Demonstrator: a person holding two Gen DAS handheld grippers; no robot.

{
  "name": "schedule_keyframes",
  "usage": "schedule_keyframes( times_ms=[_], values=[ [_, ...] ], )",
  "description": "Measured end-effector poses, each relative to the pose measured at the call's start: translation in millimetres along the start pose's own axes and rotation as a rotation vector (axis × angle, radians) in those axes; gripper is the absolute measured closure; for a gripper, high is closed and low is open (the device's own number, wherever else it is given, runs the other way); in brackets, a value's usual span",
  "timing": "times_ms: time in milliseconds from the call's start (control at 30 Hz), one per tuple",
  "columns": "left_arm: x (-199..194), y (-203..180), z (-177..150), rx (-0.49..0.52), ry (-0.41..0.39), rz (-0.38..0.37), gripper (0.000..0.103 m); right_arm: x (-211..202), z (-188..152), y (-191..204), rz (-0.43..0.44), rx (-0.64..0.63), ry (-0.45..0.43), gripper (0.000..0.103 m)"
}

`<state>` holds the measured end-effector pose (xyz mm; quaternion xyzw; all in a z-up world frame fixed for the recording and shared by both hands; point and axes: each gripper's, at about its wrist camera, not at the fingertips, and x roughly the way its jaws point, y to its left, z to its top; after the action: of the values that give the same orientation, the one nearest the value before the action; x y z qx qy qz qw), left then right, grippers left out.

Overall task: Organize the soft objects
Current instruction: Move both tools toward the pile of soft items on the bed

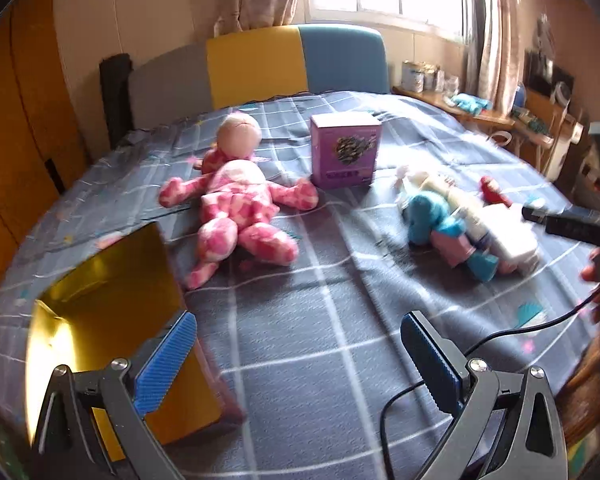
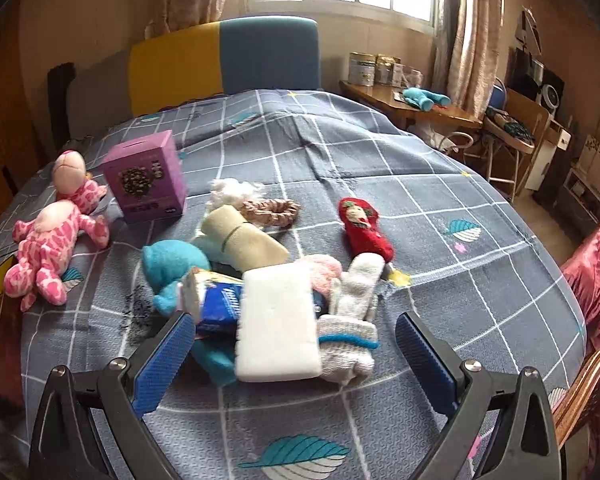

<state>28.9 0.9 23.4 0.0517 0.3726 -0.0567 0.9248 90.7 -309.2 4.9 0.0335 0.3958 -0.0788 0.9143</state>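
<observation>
From where I sit, the sorting looks barely begun: the soft things are still in a loose heap on the bed point(image 2: 380, 168), with a white sponge block point(image 2: 278, 326) on top, a white knit glove point(image 2: 350, 320) touching its right side, a blue plush point(image 2: 172, 268) at its left, a beige roll point(image 2: 246, 240) behind, and a red sock point(image 2: 364, 226) and a pink scrunchie point(image 2: 272, 208) just beyond. The pink plush doll point(image 1: 236, 208) lies apart to the left, near a purple box point(image 1: 345, 150). A gold-lined open box point(image 1: 112, 320), empty as far as I can see, sits just beside my left gripper point(image 1: 300, 364), and I judge it the likely destination. My right gripper point(image 2: 296, 360) hovers over the heap, straddling the sponge. Both sets of jaws stand wide apart, holding nothing, so all pieces remain to be moved.
</observation>
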Motion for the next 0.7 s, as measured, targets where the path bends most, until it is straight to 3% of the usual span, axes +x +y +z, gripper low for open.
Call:
schedule_keyframes(
  times_ms=[133, 367, 567, 700],
  values=[
    [12.0, -3.4, 11.5, -0.029, 0.031, -0.093, 0.0, 9.6, 0.9, -30.8, 0.054, 0.162, 0.033, 0.001],
    [40.7, -22.7, 27.6, -0.017, 0.087, -0.108, 0.0, -3.5, -1.2, -45.6, 0.103, 0.269, -0.034, 0.001],
    [75.7, -39.9, 46.2, -0.056, 0.156, -0.175, 0.002, -3.9, 0.1, -37.6, 0.101, 0.234, -0.043, 0.001],
    [100.4, -55.3, 61.9, -0.096, 0.198, -0.234, 0.012, -6.9, -0.3, -28.4, 0.075, 0.178, -0.063, 0.001]
  ],
)
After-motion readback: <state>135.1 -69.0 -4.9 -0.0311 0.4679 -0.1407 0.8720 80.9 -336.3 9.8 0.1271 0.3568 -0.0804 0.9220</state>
